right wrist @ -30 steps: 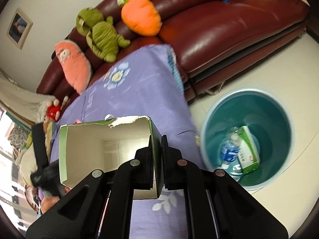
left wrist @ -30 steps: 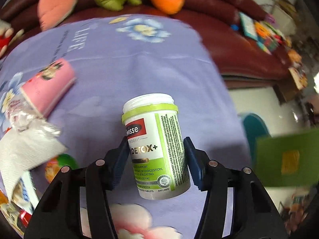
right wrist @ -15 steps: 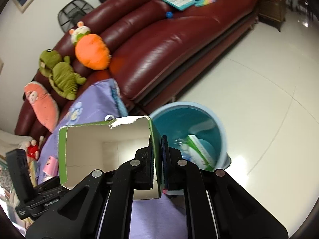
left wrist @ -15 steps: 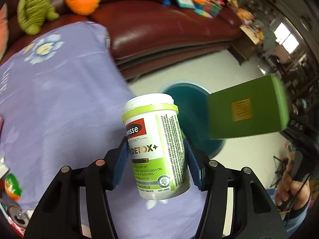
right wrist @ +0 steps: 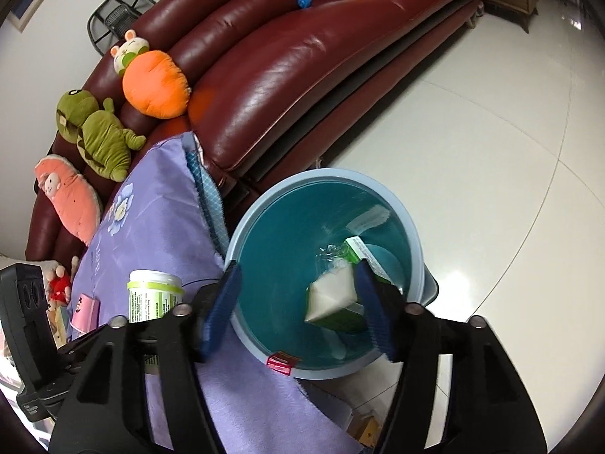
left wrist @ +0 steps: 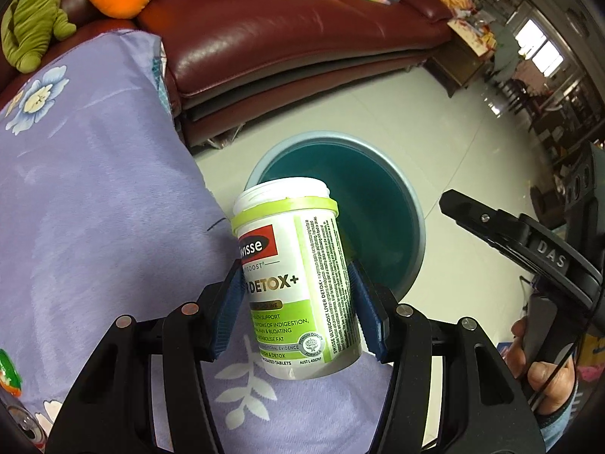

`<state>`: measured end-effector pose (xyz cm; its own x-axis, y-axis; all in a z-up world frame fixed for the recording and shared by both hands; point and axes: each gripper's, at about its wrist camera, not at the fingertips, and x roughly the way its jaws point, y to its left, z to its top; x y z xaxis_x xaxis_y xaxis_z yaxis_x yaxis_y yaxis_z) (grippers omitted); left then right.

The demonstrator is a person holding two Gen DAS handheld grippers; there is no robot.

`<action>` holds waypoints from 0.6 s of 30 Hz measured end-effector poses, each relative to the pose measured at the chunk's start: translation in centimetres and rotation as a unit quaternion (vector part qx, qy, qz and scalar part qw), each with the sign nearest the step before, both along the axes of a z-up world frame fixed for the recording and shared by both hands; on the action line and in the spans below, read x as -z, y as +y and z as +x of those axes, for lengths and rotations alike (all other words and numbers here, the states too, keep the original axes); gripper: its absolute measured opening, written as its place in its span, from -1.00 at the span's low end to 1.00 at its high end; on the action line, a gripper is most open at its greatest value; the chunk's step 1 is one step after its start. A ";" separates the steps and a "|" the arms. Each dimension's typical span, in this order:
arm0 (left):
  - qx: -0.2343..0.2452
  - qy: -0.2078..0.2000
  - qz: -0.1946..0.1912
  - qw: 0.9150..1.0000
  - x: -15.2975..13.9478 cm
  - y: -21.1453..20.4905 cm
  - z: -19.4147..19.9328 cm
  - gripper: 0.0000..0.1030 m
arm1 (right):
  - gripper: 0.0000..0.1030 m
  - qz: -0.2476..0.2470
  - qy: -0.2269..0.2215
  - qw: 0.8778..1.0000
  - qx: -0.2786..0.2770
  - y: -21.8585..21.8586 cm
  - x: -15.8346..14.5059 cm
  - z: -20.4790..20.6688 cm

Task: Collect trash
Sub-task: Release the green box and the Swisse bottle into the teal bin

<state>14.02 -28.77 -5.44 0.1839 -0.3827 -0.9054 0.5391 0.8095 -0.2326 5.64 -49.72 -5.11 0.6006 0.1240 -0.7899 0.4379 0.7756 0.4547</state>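
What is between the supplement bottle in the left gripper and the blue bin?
Nothing solid: in the left wrist view the supplement bottle, clamped in the left gripper, hangs over the purple cloth's edge, with the blue bin directly behind.

A purple flowered cloth (right wrist: pixel 159 223) covers the surface. At its 9 o'clock edge in the right wrist view lies a pink packet (right wrist: pixel 86 311). The bin (right wrist: pixel 416 249) stands on the white floor (right wrist: pixel 491 132) just beside it, at 3 o'clock.
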 end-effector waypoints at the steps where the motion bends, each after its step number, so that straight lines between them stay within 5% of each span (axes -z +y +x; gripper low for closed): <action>1: 0.002 0.001 0.001 1.000 0.2 -0.3 0.1 0.09 | 0.29 0.000 0.001 1.000 0.003 -0.1 0.1 -0.1; 12: 0.018 0.009 0.015 1.000 1.9 -3.2 0.9 0.12 | 0.41 0.010 0.016 1.000 0.024 -2.1 1.6 -0.7; 16: 0.009 -0.009 0.019 1.000 1.4 -3.5 0.9 0.69 | 0.43 0.010 0.020 0.999 0.024 -2.4 1.7 -0.7; 18: 0.004 -0.018 0.021 1.000 1.3 -3.3 0.8 0.76 | 0.44 0.007 0.024 0.999 0.024 -2.4 1.8 -0.7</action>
<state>14.81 -32.06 -6.78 0.2146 -0.3466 -0.9131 0.5524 0.8141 -0.1792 4.95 -52.14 -6.93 0.5673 0.1078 -0.8164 0.4960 0.7466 0.4433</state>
